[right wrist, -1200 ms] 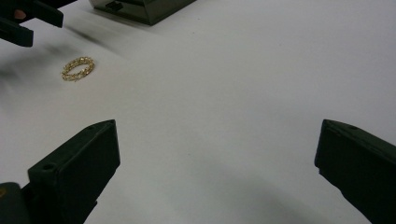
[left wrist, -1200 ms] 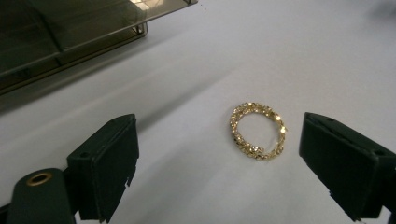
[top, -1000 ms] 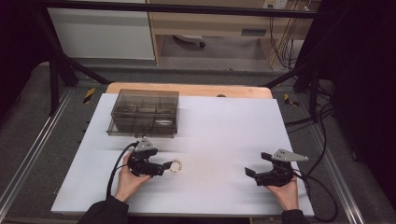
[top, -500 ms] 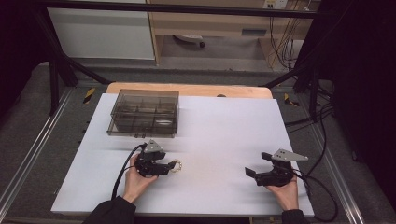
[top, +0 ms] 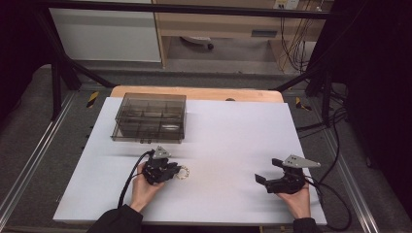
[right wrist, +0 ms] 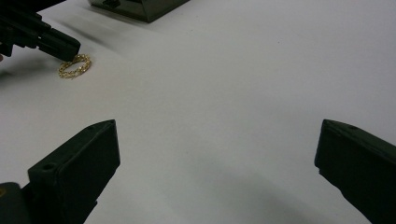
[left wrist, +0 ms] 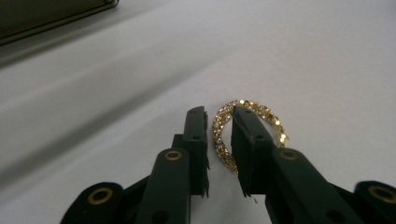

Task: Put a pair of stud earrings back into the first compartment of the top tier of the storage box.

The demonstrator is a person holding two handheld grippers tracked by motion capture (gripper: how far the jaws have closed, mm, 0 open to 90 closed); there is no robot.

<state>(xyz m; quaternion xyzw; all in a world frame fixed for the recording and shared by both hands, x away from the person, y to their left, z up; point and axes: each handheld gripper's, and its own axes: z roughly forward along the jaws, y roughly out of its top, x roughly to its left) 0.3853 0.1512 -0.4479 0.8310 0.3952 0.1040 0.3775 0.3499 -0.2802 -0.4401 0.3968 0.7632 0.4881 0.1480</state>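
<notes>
A small gold glittering ring [top: 183, 172] lies flat on the white table top [top: 233, 131]. My left gripper [top: 177, 171] reaches it from the left, held low over the table. In the left gripper view its jaws have just been closing and stand narrow, straddling the near side of the ring [left wrist: 273, 116]. A thin gap still shows beside the left jaw of the left gripper [left wrist: 218, 112]. My right gripper [top: 266, 170] rests at the front right, jaws wide open with nothing between them [right wrist: 218, 126]. It looks across at the ring [right wrist: 74, 66] and the left gripper [right wrist: 70, 49].
A smoky clear box with several compartments [top: 149, 116] stands at the back left of the table, lid down. Its corner shows in the left gripper view [left wrist: 46, 14] and the right gripper view [right wrist: 140, 7]. Cables trail from both grippers toward the front edge.
My left gripper has shifted slightly right onto the ring, and its jaws have narrowed from wide to close around the ring's side. The right gripper has stayed put.
</notes>
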